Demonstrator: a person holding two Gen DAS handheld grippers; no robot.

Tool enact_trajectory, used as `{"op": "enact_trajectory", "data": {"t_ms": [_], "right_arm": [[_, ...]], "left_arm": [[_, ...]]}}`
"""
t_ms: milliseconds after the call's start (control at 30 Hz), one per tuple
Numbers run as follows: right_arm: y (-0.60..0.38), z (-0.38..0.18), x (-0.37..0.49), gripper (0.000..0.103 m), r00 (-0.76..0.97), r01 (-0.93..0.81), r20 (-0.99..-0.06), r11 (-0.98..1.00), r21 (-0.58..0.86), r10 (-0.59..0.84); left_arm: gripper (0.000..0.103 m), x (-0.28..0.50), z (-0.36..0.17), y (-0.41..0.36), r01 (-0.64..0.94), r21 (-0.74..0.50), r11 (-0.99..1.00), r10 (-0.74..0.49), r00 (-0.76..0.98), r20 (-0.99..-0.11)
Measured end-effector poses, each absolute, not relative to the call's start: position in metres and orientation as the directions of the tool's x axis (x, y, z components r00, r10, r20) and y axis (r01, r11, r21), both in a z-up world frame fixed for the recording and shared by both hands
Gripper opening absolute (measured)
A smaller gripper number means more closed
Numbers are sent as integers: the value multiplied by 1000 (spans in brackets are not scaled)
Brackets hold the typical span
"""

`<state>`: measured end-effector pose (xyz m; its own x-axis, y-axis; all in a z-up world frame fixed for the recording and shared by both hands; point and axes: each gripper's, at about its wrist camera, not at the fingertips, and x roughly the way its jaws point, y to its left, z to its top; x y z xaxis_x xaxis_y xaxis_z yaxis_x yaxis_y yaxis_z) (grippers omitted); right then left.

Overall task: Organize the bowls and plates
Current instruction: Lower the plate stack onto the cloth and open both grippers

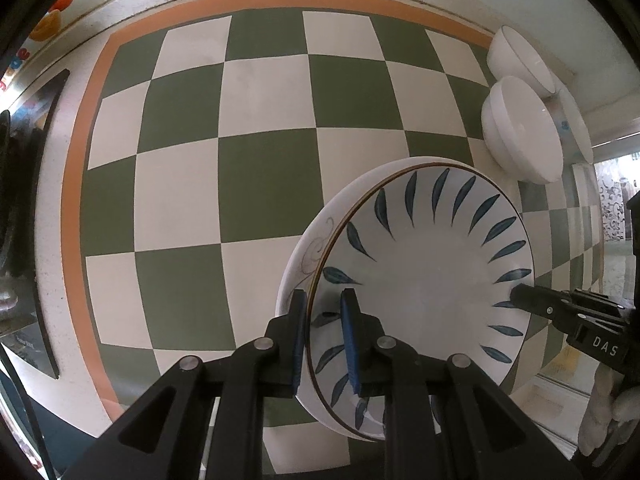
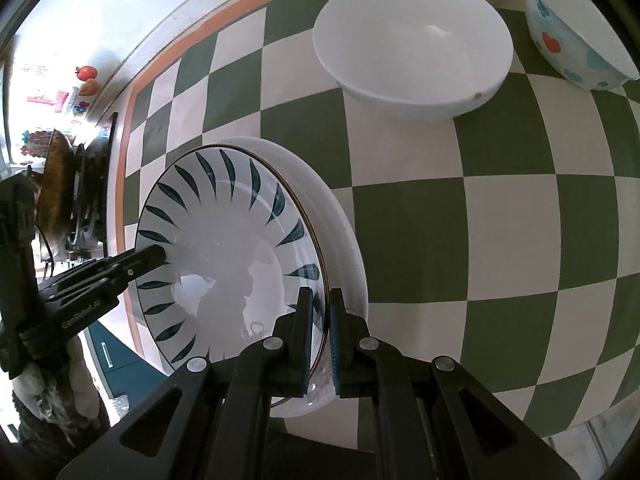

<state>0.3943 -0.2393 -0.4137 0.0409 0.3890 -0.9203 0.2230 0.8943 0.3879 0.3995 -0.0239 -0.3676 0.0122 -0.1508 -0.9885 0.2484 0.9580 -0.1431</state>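
A white plate with blue leaf marks [image 1: 424, 280] is held above the green-and-white checkered table [image 1: 260, 168]. My left gripper [image 1: 324, 304] is shut on its near-left rim, one finger inside and one outside. My right gripper [image 2: 320, 300] is shut on the opposite rim of the same plate [image 2: 228, 248]. Each gripper shows in the other's view: the right gripper [image 1: 520, 294] at the plate's right edge, the left gripper [image 2: 158, 254] at its left edge. A plain white bowl [image 2: 412, 44] stands on the table beyond the plate.
Two white bowls [image 1: 520, 136] stand at the table's far right, one behind the other [image 1: 520, 60]. A bowl with red and blue spots [image 2: 576, 36] sits at the far right corner. Dark cookware [image 2: 68, 184] is off the table's left edge. The table has an orange border [image 1: 76, 184].
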Motion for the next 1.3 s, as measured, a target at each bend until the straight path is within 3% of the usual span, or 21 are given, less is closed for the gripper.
{"op": "enact_trajectory", "data": {"t_ms": [633, 1100, 1300], "right_arm": [[-237, -419, 399, 11, 27, 206, -916, 895, 397, 400], [-229, -407, 400, 12, 8, 157, -944, 932, 327, 330], [-222, -380, 389, 12, 63, 134, -961, 952, 276, 270]], "left_arm": [[18, 396, -377, -27, 176, -124, 977, -128, 11, -992], [18, 381, -376, -22, 126, -130, 983, -135, 28, -991], [18, 364, -350, -27, 154, -77, 985, -95, 116, -989]]}}
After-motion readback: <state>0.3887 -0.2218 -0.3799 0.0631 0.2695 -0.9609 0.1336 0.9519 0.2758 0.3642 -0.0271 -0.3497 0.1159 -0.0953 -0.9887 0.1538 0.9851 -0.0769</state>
